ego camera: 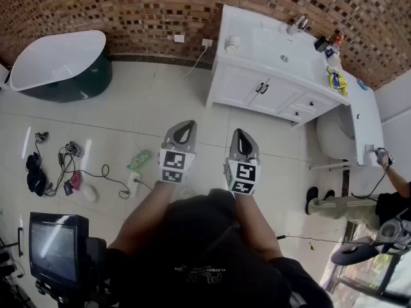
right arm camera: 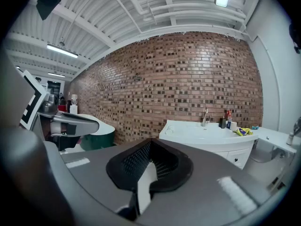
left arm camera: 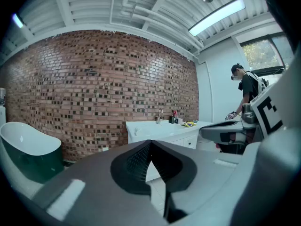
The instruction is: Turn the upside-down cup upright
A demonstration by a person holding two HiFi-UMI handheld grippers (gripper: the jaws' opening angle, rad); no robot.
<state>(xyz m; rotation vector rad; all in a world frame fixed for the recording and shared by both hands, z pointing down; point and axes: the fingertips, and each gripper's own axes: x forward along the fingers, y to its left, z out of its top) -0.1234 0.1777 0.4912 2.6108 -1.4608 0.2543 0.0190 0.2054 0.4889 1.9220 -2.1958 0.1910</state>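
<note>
Since the counter lies well ahead across the tiled floor, approach is judged the step in hand. Tub: oval, glossy white, dark-sided. Left gripper: jaws closed together, nothing held. Right gripper: likewise closed, empty. Cup, presumed: small white round thing set on the counter's left corner; jaws should be opened first, its side wall taken, then rolled upright. Counter: smooth, white, boxy, basin sunk in; brick wall behind.
</note>
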